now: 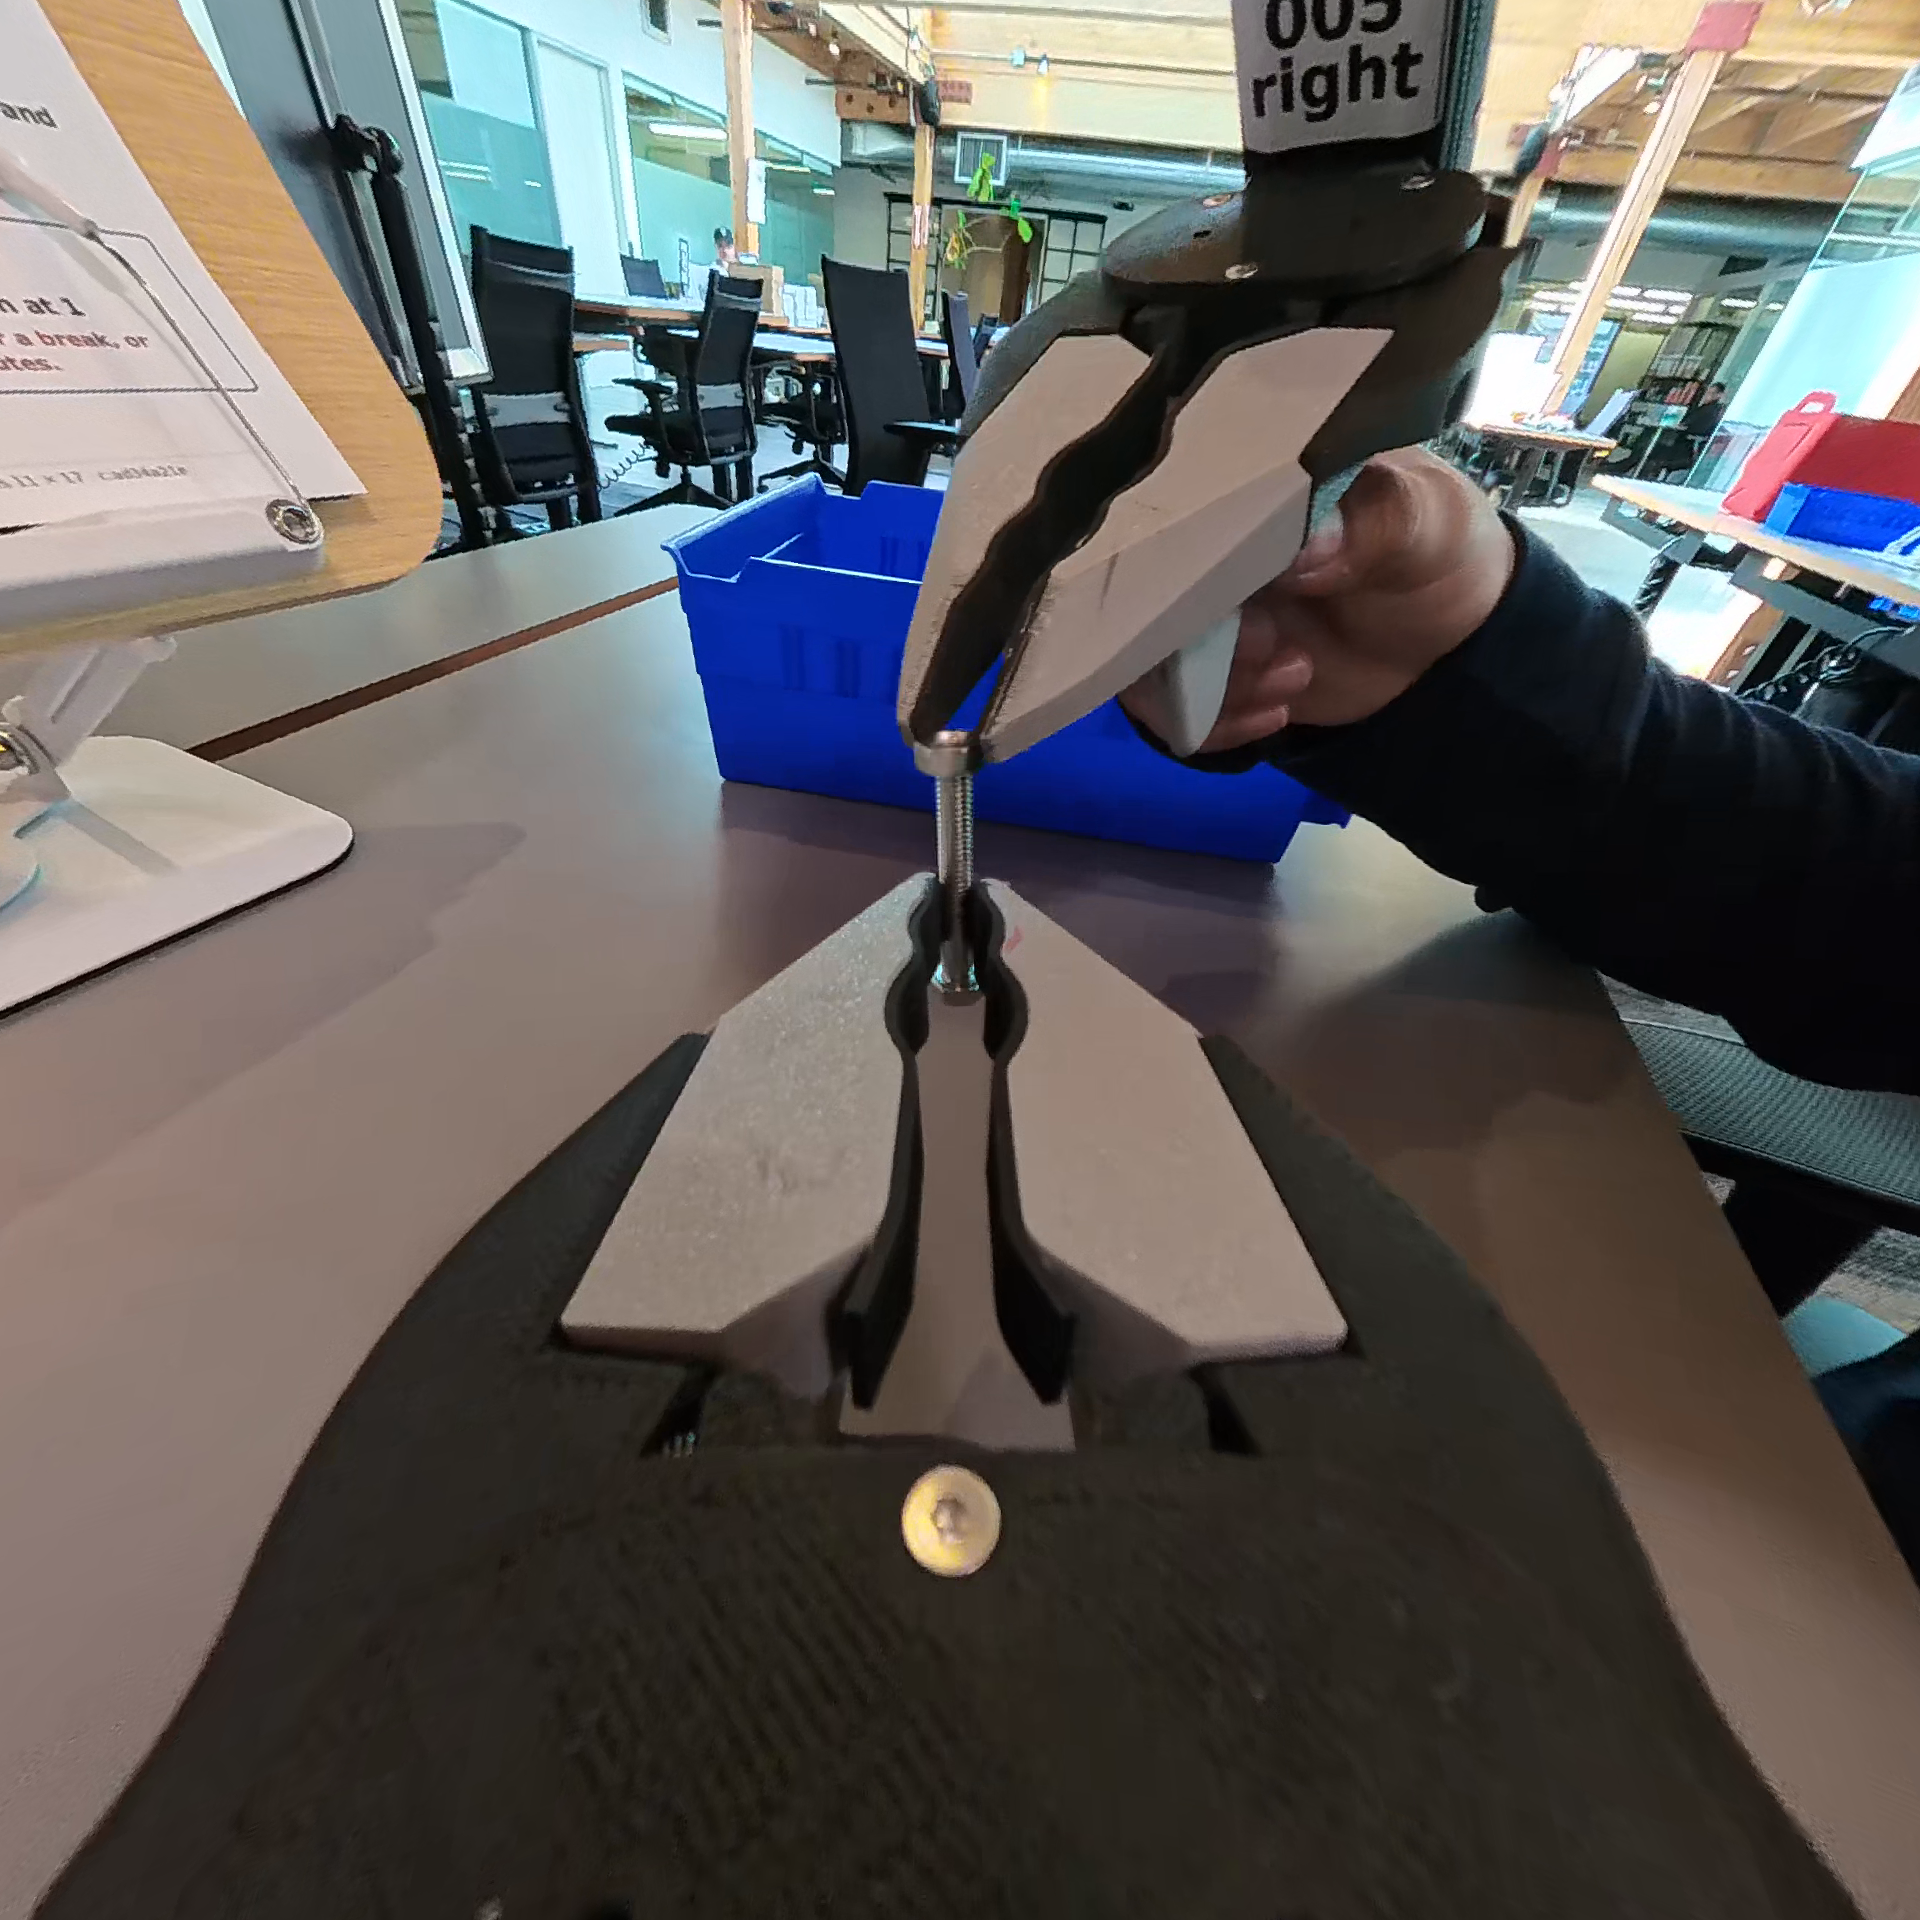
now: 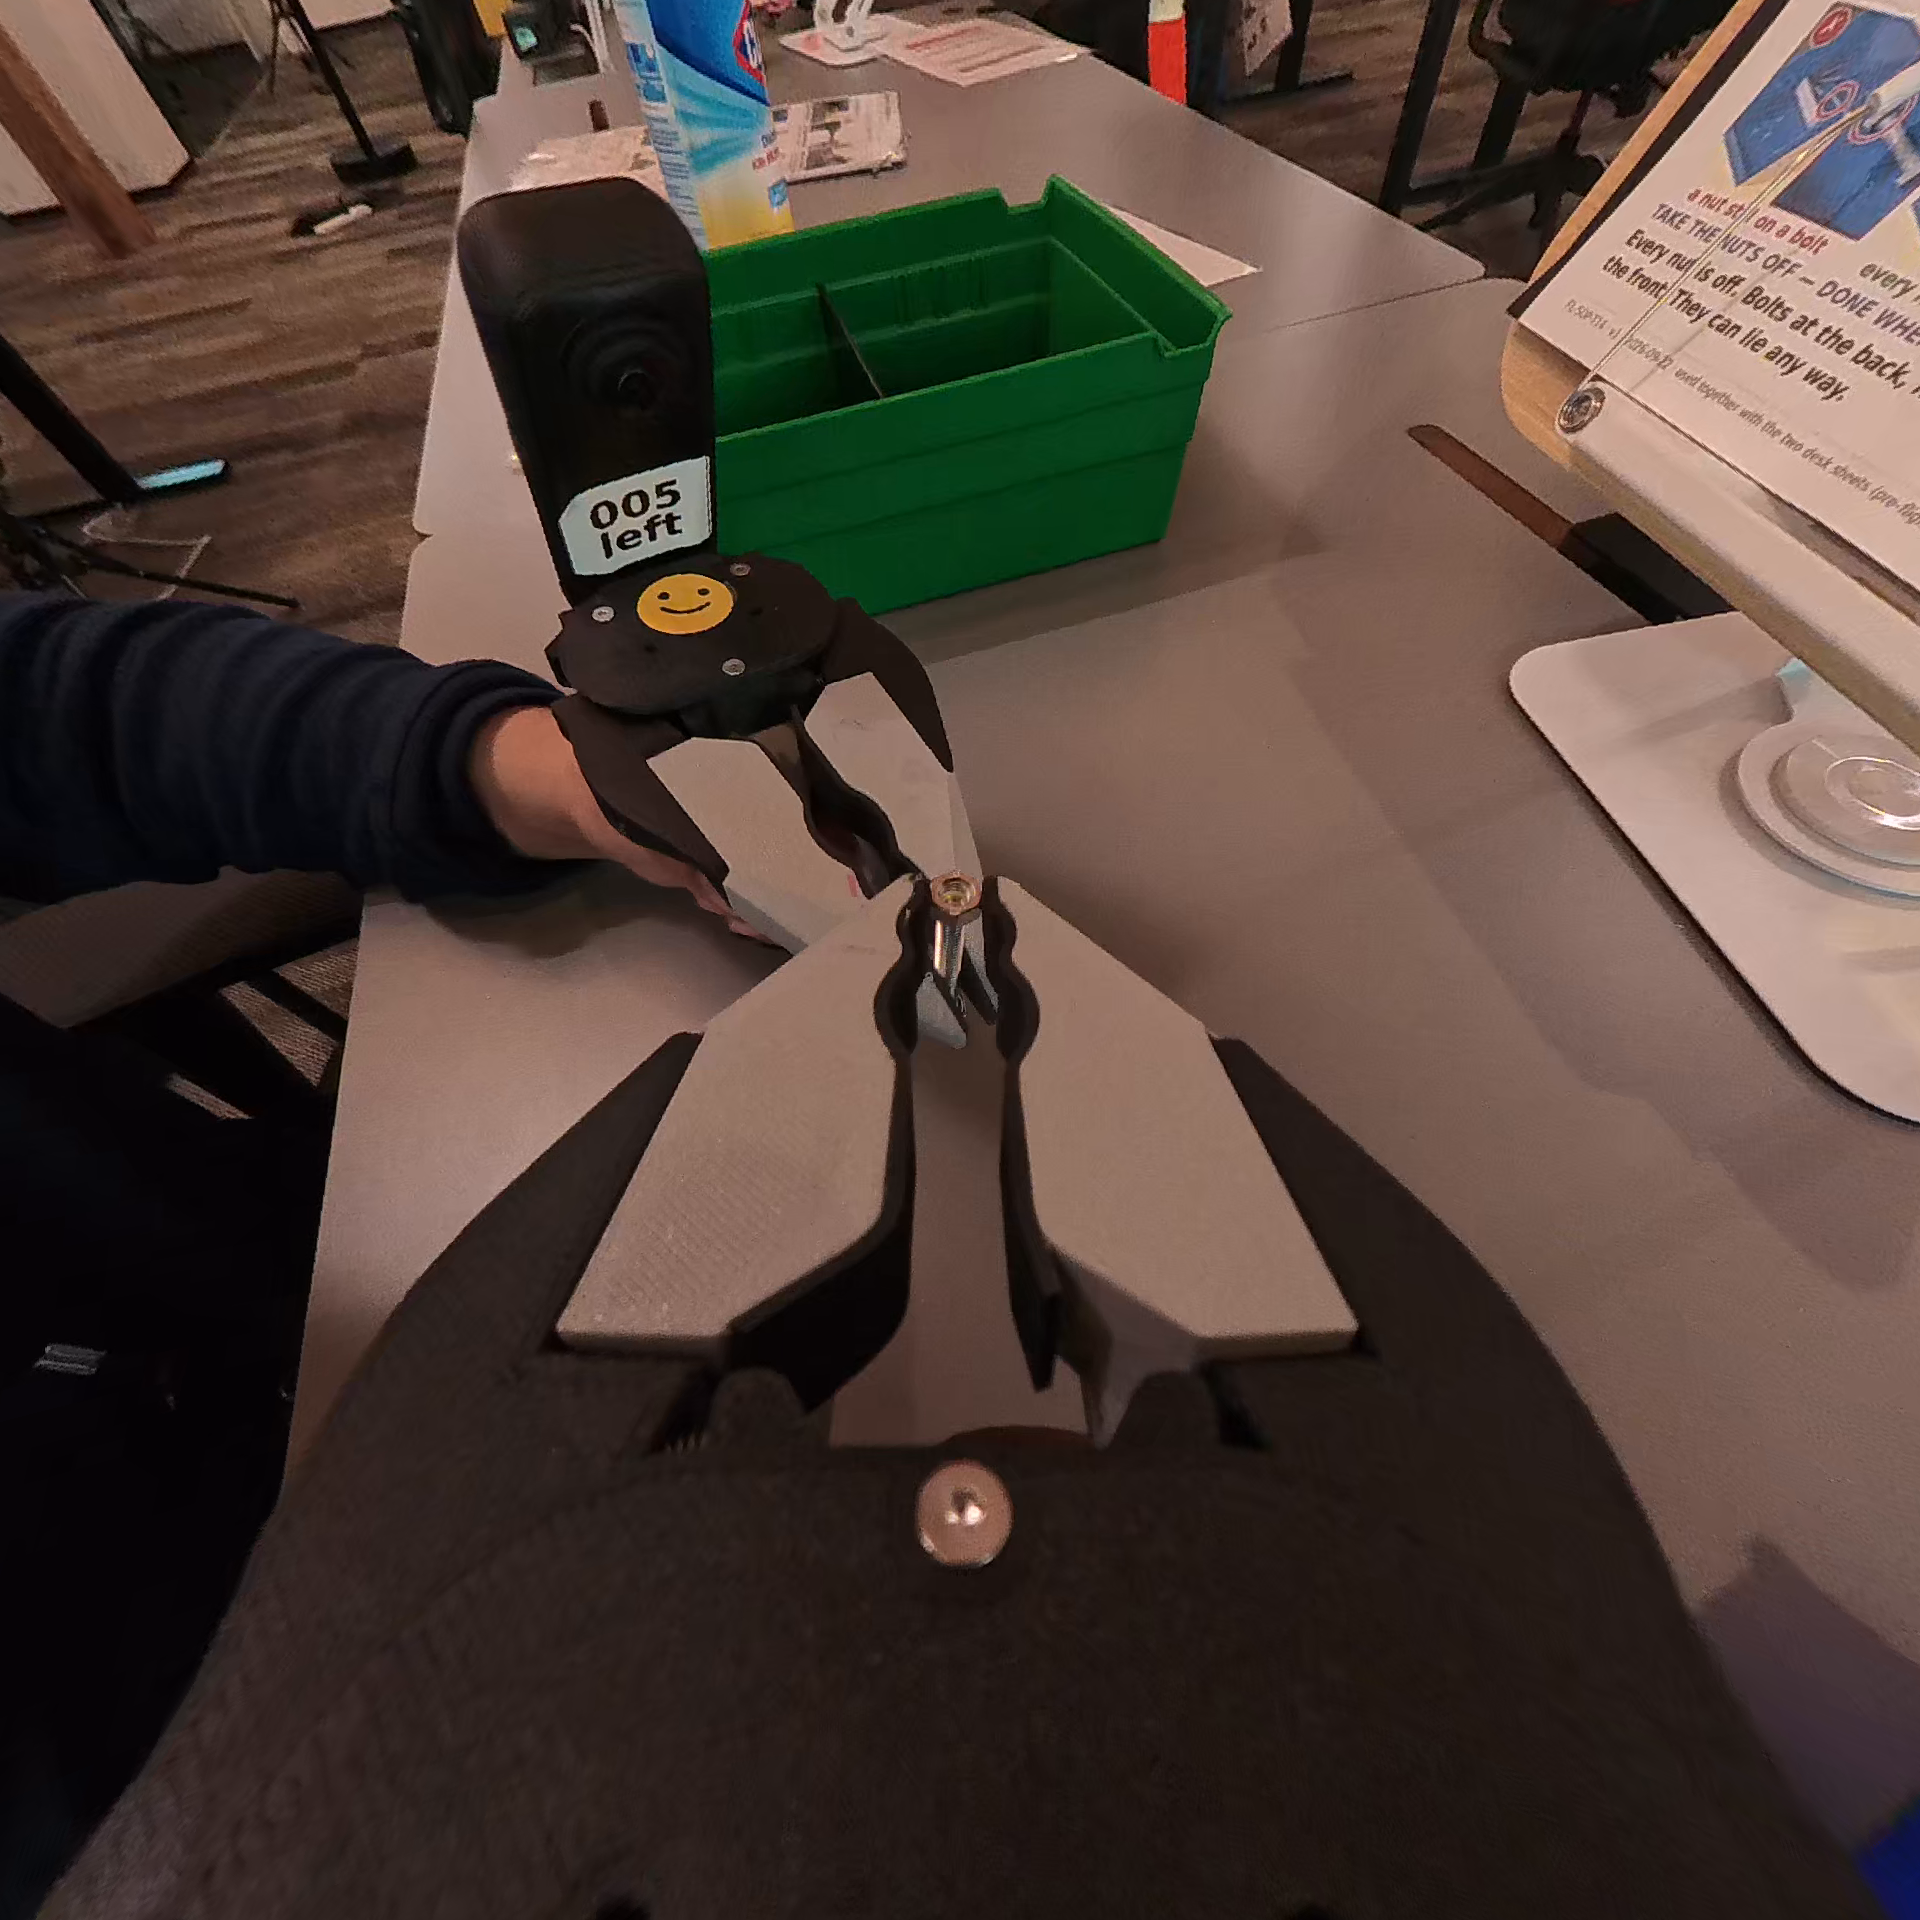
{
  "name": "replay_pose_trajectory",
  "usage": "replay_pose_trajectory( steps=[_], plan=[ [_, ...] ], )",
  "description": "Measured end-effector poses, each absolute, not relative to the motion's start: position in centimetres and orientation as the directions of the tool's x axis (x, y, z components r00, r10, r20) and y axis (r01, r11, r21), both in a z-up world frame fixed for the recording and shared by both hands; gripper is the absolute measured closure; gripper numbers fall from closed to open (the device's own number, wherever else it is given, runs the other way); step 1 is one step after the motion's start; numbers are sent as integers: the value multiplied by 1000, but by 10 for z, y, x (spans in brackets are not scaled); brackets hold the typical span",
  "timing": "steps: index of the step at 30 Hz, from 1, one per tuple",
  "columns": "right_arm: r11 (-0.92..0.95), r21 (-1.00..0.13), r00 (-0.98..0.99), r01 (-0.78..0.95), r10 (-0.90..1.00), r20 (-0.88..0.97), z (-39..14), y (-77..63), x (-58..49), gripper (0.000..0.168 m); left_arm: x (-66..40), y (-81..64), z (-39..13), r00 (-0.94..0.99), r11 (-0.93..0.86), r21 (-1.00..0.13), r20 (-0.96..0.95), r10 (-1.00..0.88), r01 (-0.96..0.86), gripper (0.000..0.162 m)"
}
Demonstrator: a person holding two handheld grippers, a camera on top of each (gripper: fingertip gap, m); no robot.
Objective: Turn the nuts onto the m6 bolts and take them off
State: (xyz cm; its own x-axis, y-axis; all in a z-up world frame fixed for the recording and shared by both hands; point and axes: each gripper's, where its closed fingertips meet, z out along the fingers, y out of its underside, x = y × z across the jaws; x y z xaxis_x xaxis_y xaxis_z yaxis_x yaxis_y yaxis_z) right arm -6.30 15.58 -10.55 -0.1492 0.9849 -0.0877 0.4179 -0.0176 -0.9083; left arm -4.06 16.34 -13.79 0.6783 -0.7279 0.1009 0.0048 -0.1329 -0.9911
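A silver M6 bolt [image 1: 952, 821] stands upright between the two grippers, above the grey table [image 1: 520, 935]. My right gripper [image 1: 951, 736] comes down from above and is shut on the bolt's head. My left gripper [image 1: 956, 909] is shut around the bolt's lower end, with a nut [image 1: 956, 979] sitting between its black pads. In the right wrist view, my right gripper [image 2: 954, 906] pinches the bolt [image 2: 952, 940] just under its socket head. There the left gripper [image 2: 902, 871] reaches in from the left, its tips hidden under mine.
A blue bin [image 1: 831, 675] stands just behind the grippers. A green divided bin [image 2: 966, 457] stands on the far side of the table. An instruction sheet on a white stand [image 2: 1662, 831] is to the right, and a cleaning bottle [image 2: 707, 114] is behind the green bin. The tips of both grippers are at nearly the same place.
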Motion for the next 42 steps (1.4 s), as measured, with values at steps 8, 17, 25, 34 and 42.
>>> replay_pose_trajectory(
  steps=[8, 17, 25, 34, 42],
  plan=[
    [-12, -875, -160, 483, 982, -101, -114, 154, -60, 162, -37, 163, -145, 691, -118, -990, 34, -722, -74, 159],
    [-45, -890, -144, 454, 982, -123, -112, 156, -60, 162, -39, 166, -146, 702, -134, -989, 49, -711, -66, 159],
    [-73, -873, -51, 482, 992, -111, -126, 174, -53, 162, -64, 177, -181, 775, -304, -927, 24, -631, -219, 159],
    [-21, -694, -48, 720, 996, -80, -219, 163, -54, 161, -91, 188, -164, 836, -276, -959, 101, -540, -63, 159],
    [-49, -662, -44, 748, 992, -122, -234, 163, -51, 153, -101, 190, -159, 841, -274, -962, 158, -517, 12, 159]
  ],
)
